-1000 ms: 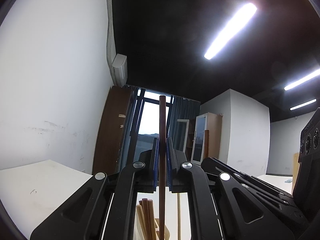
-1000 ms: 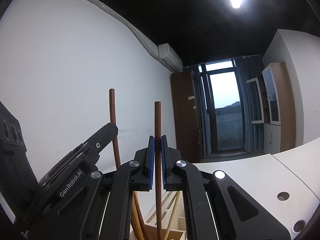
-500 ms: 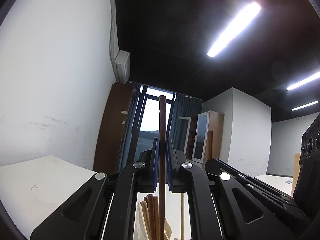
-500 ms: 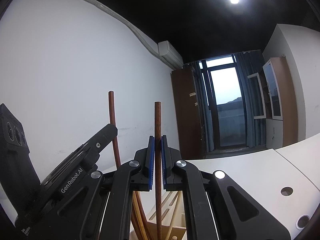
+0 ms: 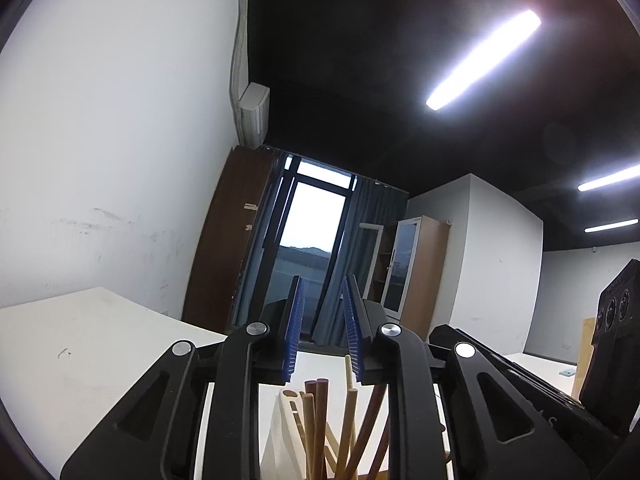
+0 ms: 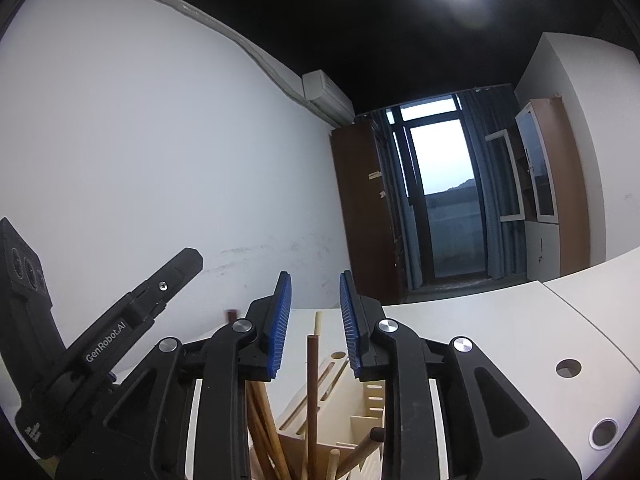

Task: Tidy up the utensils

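Left gripper: we see its blue pads parted with nothing between them; the jaws have just been opening, and the stick tips stand below the pads, low in the middle of the left wrist frame.
Right gripper: fingers likewise apart and gripping nothing; its jaws have also just been opening. A dark brown chopstick stands upright in the gap below the pads, touching neither as far as we can tell.
Chopsticks: a loose bundle of dark and pale wooden sticks leaning at different angles at the bottom centre of both frames.
Holder: a pale wooden organizer with slots and compartments, on the white table; the sticks sit in its near compartment, whose floor is out of sight.
Handling: we judge the sticks light, stiff and smooth, so they would pivot or slide in a weak pinch. They are thin enough to roll between flat pads.
Where to take hold: we would grip a stick across its upper part, just under the tip, square to the ribbed blue pads, and keep it vertical so it drops cleanly among the others.
Risk: we think a tilted stick could catch on the leaning ones or nudge the holder.
Writing: "GenRobot.AI" reads in white on the left gripper's black finger, lower left of the right wrist frame. We can read no other lettering.
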A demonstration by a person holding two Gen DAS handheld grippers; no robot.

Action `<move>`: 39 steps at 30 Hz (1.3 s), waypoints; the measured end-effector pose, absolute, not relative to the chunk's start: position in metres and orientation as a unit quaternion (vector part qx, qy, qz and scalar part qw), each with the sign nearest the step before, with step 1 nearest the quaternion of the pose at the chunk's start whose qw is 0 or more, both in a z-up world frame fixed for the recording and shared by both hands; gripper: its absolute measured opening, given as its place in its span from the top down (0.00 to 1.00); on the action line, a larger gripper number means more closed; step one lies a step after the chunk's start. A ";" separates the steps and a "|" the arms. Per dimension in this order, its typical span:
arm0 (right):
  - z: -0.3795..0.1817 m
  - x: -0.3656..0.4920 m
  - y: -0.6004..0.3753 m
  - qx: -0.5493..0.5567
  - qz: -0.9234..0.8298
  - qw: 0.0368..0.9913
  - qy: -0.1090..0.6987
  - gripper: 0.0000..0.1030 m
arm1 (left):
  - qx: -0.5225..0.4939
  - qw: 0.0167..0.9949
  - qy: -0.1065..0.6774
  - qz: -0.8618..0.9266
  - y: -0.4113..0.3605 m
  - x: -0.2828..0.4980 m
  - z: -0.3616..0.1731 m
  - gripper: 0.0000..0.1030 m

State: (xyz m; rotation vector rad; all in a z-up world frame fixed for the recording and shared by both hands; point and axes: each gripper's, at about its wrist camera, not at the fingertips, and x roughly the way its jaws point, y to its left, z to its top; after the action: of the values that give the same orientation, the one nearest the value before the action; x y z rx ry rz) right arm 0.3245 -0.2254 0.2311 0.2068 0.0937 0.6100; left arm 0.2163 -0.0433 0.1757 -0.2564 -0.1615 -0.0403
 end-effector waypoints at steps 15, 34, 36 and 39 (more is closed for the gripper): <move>0.228 0.305 -0.235 0.093 0.274 0.956 0.047 0.68 | -0.112 0.991 -0.065 -0.023 -0.040 0.209 0.178 0.74; 0.220 0.264 -0.247 0.038 0.266 0.960 0.077 0.53 | -0.064 0.997 0.036 -0.017 -0.038 0.186 0.165 0.49; 0.215 0.260 -0.250 0.027 0.264 0.960 0.090 0.52 | -0.059 0.996 0.057 -0.018 -0.037 0.183 0.161 0.44; 0.210 0.255 -0.253 0.018 0.262 0.959 0.107 0.49 | -0.064 0.995 0.076 -0.009 -0.030 0.175 0.150 0.39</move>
State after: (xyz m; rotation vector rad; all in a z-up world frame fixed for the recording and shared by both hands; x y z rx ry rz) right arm 0.2554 -0.2527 0.2097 0.0361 0.2174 0.5311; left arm 0.1747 -0.0305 0.1502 -0.1286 0.1526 -0.0174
